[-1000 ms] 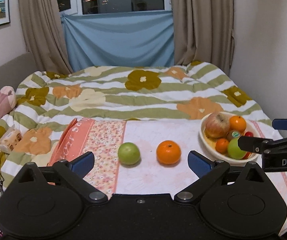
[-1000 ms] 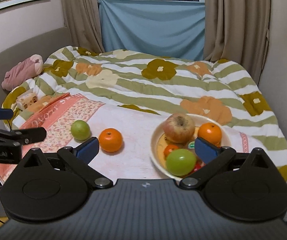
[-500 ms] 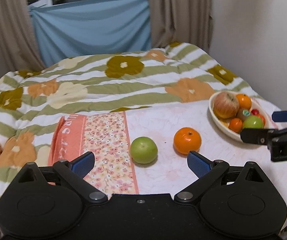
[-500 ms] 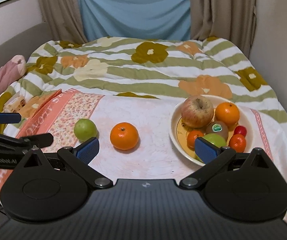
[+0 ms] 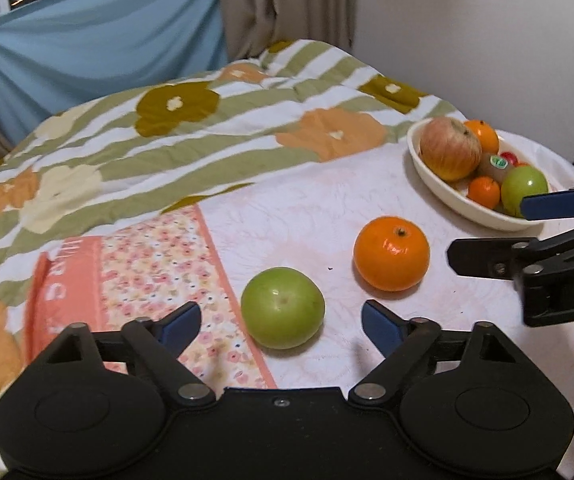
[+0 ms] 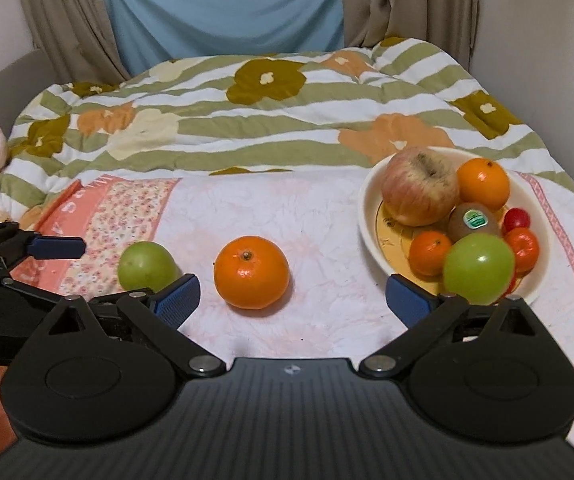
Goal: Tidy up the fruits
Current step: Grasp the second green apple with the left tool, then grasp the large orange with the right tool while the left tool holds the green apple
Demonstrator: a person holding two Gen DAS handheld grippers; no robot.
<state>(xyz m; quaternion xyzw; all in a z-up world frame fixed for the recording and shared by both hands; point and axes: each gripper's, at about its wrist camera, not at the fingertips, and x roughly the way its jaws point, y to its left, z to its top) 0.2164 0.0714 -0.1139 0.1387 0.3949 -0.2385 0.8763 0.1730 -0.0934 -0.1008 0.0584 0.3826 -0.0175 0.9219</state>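
1. Left wrist view: the left gripper (image 5: 281,322) has its fingers spread wide and holds nothing. The green apple (image 5: 282,307) sits just ahead of the gap, on the pale cloth (image 5: 307,220) near its floral strip. To grasp well, I would centre the apple between the pads, push forward until they flank its widest part, then close gently; round and smooth, it could roll away. The orange (image 5: 391,253) lies to its right, and the bowl (image 5: 439,184) of fruit far right.
2. Right wrist view: the right gripper (image 6: 291,297) is likewise spread and empty, with the glossy, stem-up orange (image 6: 251,272) just beyond its gap. The matte green apple (image 6: 147,266) is left; the full bowl (image 6: 367,216) right.
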